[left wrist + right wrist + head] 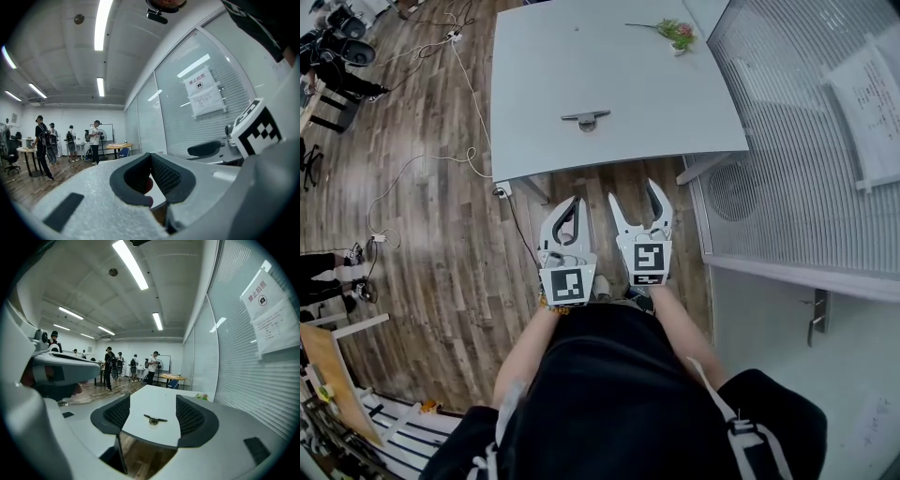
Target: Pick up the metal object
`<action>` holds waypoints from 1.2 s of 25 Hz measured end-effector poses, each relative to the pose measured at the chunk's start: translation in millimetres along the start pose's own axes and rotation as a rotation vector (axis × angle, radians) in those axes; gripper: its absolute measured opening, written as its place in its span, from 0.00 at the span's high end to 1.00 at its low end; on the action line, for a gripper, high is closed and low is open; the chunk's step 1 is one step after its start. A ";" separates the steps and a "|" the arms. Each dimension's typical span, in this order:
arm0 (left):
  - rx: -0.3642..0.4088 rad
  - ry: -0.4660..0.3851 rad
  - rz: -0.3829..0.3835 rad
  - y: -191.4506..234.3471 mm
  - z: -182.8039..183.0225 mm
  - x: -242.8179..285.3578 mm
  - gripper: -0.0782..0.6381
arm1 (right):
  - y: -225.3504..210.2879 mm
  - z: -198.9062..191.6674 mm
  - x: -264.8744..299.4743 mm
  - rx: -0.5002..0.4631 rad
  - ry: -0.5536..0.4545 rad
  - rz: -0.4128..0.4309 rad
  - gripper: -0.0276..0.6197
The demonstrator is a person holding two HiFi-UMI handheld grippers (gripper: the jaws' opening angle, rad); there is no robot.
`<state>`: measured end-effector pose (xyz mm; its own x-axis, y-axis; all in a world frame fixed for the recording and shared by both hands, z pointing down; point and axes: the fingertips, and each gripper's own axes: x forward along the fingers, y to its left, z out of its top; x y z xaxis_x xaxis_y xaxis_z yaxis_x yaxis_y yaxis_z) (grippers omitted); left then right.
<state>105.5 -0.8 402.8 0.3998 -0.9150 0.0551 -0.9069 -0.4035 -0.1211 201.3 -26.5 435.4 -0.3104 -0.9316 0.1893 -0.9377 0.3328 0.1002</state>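
Note:
The metal object (586, 118), a small grey bar on a round base, lies near the front edge of the white table (656, 103). In the right gripper view the metal object (154, 419) shows far off between the jaws. Both grippers hang over the wooden floor, short of the table's near edge. My right gripper (635, 192) (152, 411) is open, its jaws spread and nothing between them. My left gripper (573, 200) (151, 157) is beside it on the left, its tips meeting and nothing held.
A flower sprig (677, 34) lies at the table's far right. A glass partition with blinds (806, 141) runs along the right. Cables (412, 169) trail over the floor at left, with black chairs (337, 52) beyond. Several people (112, 366) stand far off.

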 end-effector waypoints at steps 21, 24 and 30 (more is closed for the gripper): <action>-0.058 -0.066 -0.046 111.2 5.0 89.8 0.88 | 33.6 35.1 127.4 -0.044 0.040 0.011 0.34; -0.069 -0.064 -0.049 130.9 3.2 93.9 0.88 | 41.1 32.4 146.4 -0.049 0.057 0.017 0.32; -0.095 -0.068 -0.012 180.7 -9.8 104.8 0.88 | 47.5 24.6 183.7 -0.048 0.077 0.001 0.26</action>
<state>-17.8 -169.6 396.4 0.4162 -0.9092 -0.0117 -0.9091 -0.4158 -0.0259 95.9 -185.3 451.0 -0.2969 -0.9178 0.2637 -0.9281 0.3423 0.1465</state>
